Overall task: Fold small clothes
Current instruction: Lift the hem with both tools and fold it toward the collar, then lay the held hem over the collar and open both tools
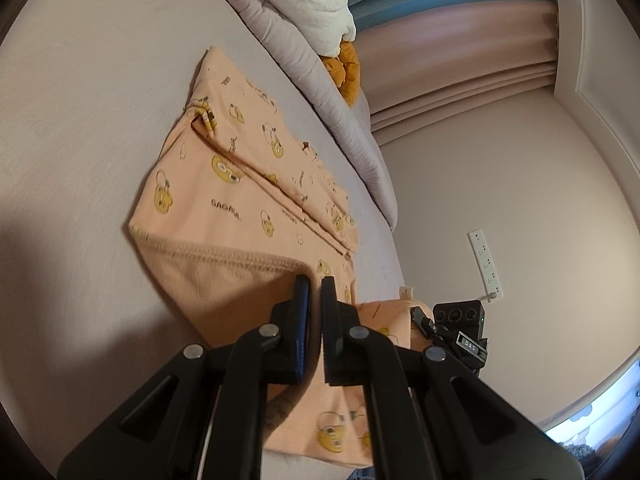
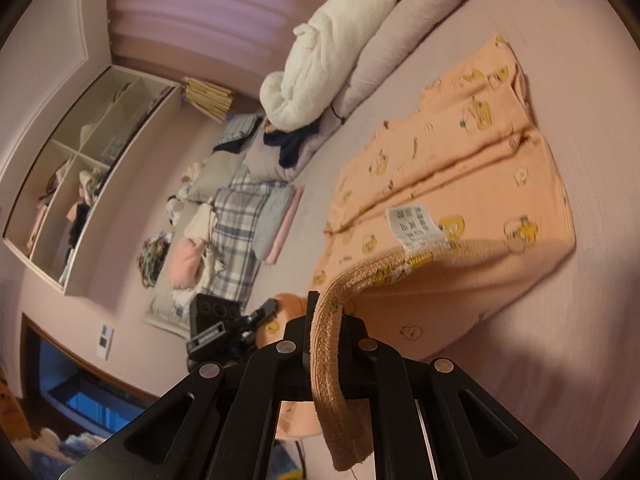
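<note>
The right gripper (image 2: 326, 312) pinches only the garment's (image 2: 460, 184) ribbed hem, so the cloth may slip out or the fold skew if one side leads. The left gripper (image 1: 315, 292) has its jaws nearly shut on the same lifted hem, though I cannot tell that grip for certain. Both point forward, slightly downward. The garment lies mid-bed (image 1: 80, 120), near its pillow edge.

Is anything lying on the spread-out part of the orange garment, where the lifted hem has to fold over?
Nothing visible does. The orange garment lies bare apart from its own care label.
</note>
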A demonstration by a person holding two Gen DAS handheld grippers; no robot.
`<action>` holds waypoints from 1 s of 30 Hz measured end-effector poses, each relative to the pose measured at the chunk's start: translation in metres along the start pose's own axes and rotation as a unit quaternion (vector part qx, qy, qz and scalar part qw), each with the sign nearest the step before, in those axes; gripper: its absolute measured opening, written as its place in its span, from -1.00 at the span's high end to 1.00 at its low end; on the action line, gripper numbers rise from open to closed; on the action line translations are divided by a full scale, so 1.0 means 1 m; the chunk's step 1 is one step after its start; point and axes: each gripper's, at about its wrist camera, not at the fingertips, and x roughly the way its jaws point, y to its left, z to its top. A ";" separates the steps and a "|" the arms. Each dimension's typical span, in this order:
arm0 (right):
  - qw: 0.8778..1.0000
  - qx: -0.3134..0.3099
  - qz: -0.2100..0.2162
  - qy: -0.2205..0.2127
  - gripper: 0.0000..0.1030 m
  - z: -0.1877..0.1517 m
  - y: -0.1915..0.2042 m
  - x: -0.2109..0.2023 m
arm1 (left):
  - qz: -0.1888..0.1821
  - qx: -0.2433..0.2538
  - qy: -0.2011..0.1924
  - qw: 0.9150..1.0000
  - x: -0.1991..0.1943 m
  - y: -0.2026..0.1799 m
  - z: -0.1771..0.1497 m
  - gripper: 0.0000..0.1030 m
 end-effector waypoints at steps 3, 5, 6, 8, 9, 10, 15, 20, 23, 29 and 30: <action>1.000 0.000 0.005 -0.012 0.85 0.007 -0.002 -0.001 | -0.009 -0.003 -0.010 1.000 0.003 -0.003 0.011 0.96; 1.000 -0.002 0.005 -0.024 0.85 0.015 -0.001 -0.002 | -0.015 -0.003 -0.020 1.000 0.003 -0.007 0.021 0.96; 1.000 -0.004 0.006 -0.027 0.85 0.018 -0.001 -0.002 | -0.021 -0.002 -0.026 0.999 0.003 -0.009 0.027 0.96; 0.999 -0.009 0.011 -0.038 0.85 0.028 0.000 -0.003 | -0.029 0.002 -0.035 0.999 0.005 -0.015 0.039 0.96; 0.999 -0.012 0.010 -0.043 0.85 0.034 0.000 -0.002 | -0.028 0.002 -0.036 0.999 0.008 -0.016 0.045 0.96; 0.999 -0.013 0.008 -0.045 0.85 0.041 -0.001 -0.001 | -0.023 -0.001 -0.035 0.999 0.011 -0.017 0.050 0.96; 0.999 -0.018 0.007 -0.038 0.85 0.050 -0.001 0.005 | 0.037 -0.005 -0.011 0.999 0.014 -0.012 0.051 0.71; 0.999 0.004 0.005 -0.035 0.85 0.047 -0.015 0.002 | 0.068 -0.042 0.029 0.996 0.008 0.016 0.024 0.40; 0.999 0.010 0.008 -0.039 0.85 0.044 -0.018 -0.003 | 0.073 -0.058 0.050 0.994 0.009 0.027 0.010 0.40; 0.999 0.017 0.004 -0.038 0.85 0.038 -0.017 -0.008 | 0.052 -0.070 0.067 0.994 0.024 0.029 0.006 0.08; 0.999 0.016 0.004 -0.037 0.85 0.037 -0.016 -0.008 | 0.050 -0.069 0.070 0.994 0.027 0.029 0.006 0.08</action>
